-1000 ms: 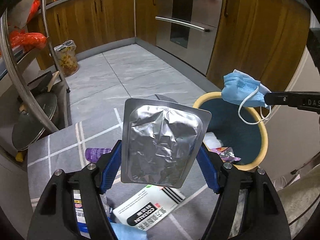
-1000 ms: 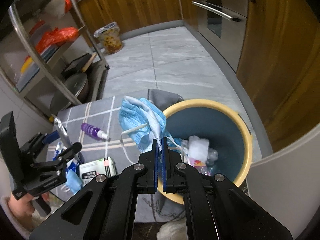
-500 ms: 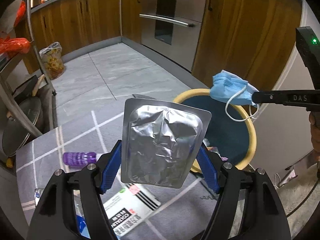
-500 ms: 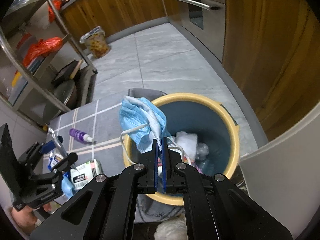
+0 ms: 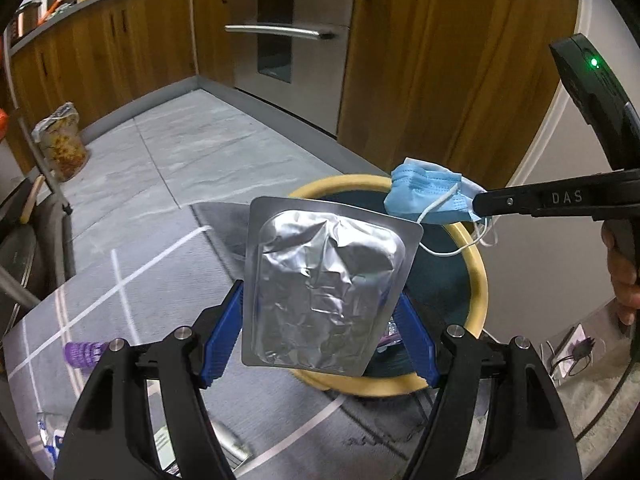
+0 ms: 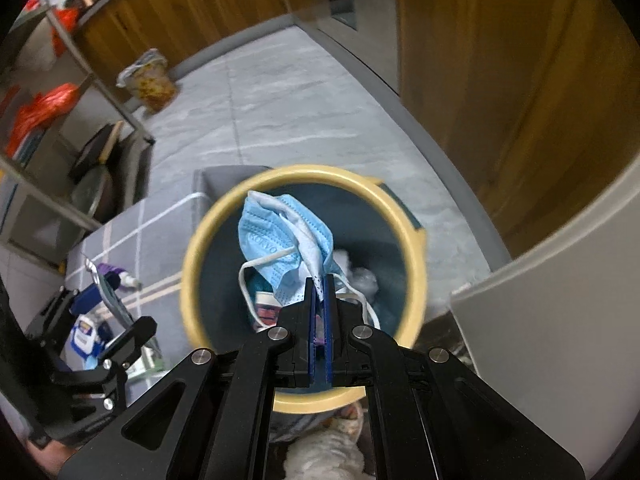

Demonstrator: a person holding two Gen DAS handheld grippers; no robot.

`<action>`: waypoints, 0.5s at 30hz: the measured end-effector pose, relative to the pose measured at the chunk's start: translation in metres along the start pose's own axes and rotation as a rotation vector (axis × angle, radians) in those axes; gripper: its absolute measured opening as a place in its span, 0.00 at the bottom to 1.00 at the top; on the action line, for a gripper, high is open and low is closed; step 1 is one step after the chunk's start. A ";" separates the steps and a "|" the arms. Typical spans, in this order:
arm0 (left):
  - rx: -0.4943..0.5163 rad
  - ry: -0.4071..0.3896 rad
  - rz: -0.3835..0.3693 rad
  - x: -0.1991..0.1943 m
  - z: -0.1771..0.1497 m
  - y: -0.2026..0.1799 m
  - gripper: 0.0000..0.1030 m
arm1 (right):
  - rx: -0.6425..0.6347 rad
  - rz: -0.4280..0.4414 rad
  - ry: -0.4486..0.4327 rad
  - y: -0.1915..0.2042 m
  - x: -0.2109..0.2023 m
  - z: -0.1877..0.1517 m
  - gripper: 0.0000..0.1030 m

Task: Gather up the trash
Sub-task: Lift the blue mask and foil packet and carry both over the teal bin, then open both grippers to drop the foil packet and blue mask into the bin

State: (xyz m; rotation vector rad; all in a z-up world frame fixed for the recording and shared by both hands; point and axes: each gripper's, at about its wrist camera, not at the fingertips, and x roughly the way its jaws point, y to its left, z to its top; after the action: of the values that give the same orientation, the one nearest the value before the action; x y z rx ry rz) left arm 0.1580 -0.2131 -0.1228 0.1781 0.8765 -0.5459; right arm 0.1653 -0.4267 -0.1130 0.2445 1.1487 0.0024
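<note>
Mask (image 6: pixel 285 236) now over one bin (image 6: pixel 200 240)

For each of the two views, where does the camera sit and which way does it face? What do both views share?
Left wrist: sits on the left tool, looks forward and down over the silver foil pouch it grips toward the yellow-rimmed bin; a hand shows at right.
Right wrist: sits on the right tool, looks down into the bin, gripping the blue face mask.
Shared: bin, mask, each other's tool.
</note>
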 end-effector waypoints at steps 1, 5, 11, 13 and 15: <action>0.005 0.012 -0.003 0.006 0.001 -0.002 0.69 | 0.000 -0.017 0.012 -0.002 0.003 0.000 0.04; 0.017 0.045 -0.010 0.026 0.002 -0.008 0.69 | -0.025 -0.044 0.042 0.001 0.013 0.001 0.04; 0.021 0.059 -0.010 0.043 0.000 -0.008 0.69 | -0.018 -0.061 0.065 0.006 0.023 0.006 0.04; 0.016 0.060 -0.008 0.047 0.000 -0.007 0.69 | -0.003 -0.067 0.069 0.006 0.025 0.008 0.04; 0.001 0.064 -0.007 0.052 0.000 -0.004 0.69 | 0.009 -0.074 0.068 0.009 0.026 0.009 0.04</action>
State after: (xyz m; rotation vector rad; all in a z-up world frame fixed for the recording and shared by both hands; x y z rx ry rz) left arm 0.1826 -0.2366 -0.1620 0.1949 0.9388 -0.5494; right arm 0.1854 -0.4167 -0.1308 0.2110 1.2255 -0.0598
